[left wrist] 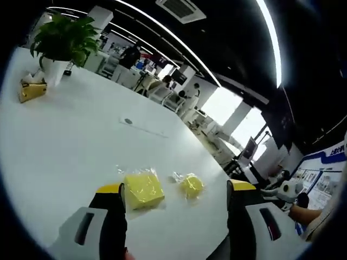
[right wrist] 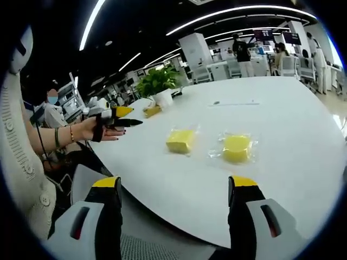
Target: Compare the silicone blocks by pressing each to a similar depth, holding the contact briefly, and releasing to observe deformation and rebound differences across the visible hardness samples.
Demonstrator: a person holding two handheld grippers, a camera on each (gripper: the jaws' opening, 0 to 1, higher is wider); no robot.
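In the left gripper view the left gripper (left wrist: 176, 200) rises from six o'clock with its two yellow-tipped jaws spread wide and nothing between them; the square yellow block (left wrist: 143, 189) lies on the white table (left wrist: 65, 141) just beside the tip of the jaw at seven o'clock, partly cut off by it, so whether they touch cannot be told. The rounder yellow block (left wrist: 191, 185) lies near it toward three o'clock, apart from it, inside the gap of the jaws but beyond their tips. Both sit in clear crinkled wrappers whose edges are hard to make out against the table. A potted plant (left wrist: 62, 40) stands at ten o'clock with a small yellow object (left wrist: 31, 89) beside it, too blurred to name. In the right gripper view the right gripper (right wrist: 173, 187) stands likewise wide open and holds nothing, its jaws at seven and five o'clock over the near table edge, with the square yellow block (right wrist: 180, 140) just above centre and the rounder yellow block (right wrist: 237, 148) toward three o'clock of it, both well beyond the tips. At nine o'clock a person's hand (right wrist: 92, 130) holds the left gripper (right wrist: 122, 118) out above the table edge; from this side its opening cannot be judged. The sleeve (right wrist: 19, 157) at the nine o'clock border is cut off
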